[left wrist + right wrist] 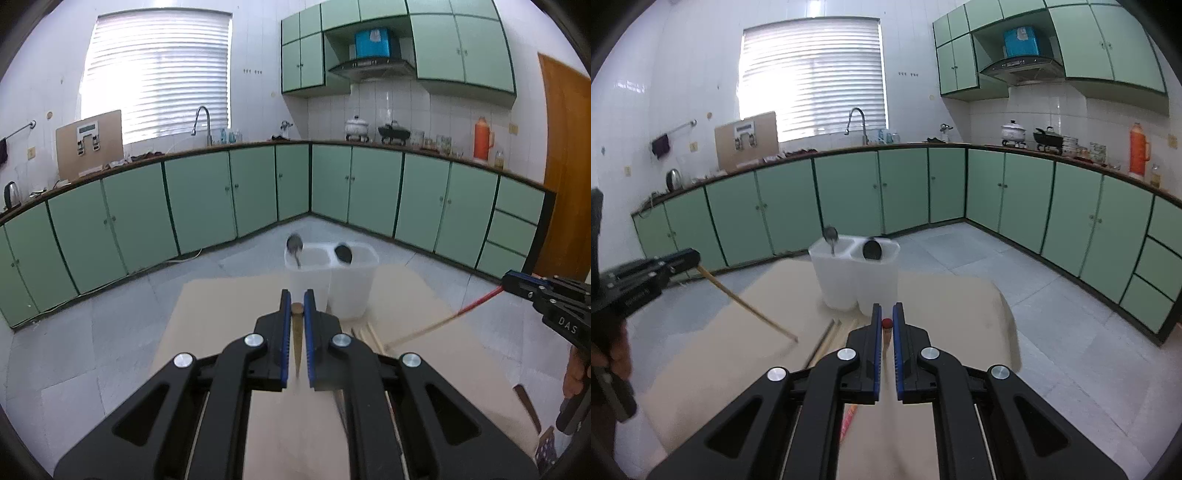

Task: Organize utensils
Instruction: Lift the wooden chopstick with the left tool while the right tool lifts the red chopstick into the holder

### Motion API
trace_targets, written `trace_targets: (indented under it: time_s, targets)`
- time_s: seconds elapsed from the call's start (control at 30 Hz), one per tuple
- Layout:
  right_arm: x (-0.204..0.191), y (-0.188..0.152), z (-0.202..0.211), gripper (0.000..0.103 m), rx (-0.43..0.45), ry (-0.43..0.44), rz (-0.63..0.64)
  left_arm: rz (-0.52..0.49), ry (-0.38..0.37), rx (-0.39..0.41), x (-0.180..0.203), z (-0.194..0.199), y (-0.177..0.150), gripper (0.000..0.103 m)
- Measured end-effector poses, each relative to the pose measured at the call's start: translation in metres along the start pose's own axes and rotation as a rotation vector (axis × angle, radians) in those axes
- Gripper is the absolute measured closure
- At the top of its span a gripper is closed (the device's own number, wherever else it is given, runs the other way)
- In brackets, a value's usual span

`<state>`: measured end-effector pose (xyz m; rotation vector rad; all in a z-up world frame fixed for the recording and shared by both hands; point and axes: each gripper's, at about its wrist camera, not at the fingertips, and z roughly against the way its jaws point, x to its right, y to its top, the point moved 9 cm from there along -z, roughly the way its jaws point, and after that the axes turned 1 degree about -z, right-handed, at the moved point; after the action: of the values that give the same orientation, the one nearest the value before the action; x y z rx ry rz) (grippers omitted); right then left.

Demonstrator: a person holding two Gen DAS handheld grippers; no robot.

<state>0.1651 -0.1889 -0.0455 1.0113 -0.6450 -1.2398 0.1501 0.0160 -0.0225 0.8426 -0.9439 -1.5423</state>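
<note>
— What's the biggest thing in front of them?

— The beige desk [942, 295], out in the middle of the green-cupboard kitchen. Toward its far side stands a white two-compartment holder [855, 273]. There's a grey spoon [831, 236] upright in its left compartment and a black ladle [872, 249] poking out of the right one.

— And the claws?

— The left claw [297, 306] is closed on a plain wooden chopstick [296, 332]; from the other camera you can see that stick slanting down, its tip at the desk surface. The right claw [886, 319] is clamped on a red-tipped chopstick [886, 328], red end up between the blue pads [876, 354], the pale end angled down toward the desk.

— Anything left lying about?

— A few loose chopsticks [831, 338] lie on the desk just in front of the holder, between the two claws. They're blurred, so I can't count them. In the left view there's a dark handle [529, 408] at the desk's right edge; I can't tell what it belongs to.
</note>
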Motion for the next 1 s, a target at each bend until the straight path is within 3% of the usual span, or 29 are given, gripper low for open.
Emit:
trace_targets:
  time_s: [0.37, 0.53, 0.8, 1.0]
  targets:
    - [-0.006, 0.055, -0.018, 0.097, -0.018, 0.051, 0.067, 0.007, -0.063, 0.054, 0.007, -0.009, 0.048, 0.097]
    - [-0.009, 0.093, -0.017, 0.097, 0.028, 0.079, 0.075, 0.001, -0.069, 0.106, 0.008, -0.008, 0.077, 0.097]
    - [-0.007, 0.172, -0.020, 0.097, 0.158, 0.069, 0.083, 0.003, -0.065, 0.240, 0.016, -0.014, 0.151, 0.097]
    - [-0.008, 0.194, -0.056, 0.097, 0.178, 0.047, 0.089, -0.007, -0.045, 0.276, 0.026, -0.050, 0.182, 0.097]
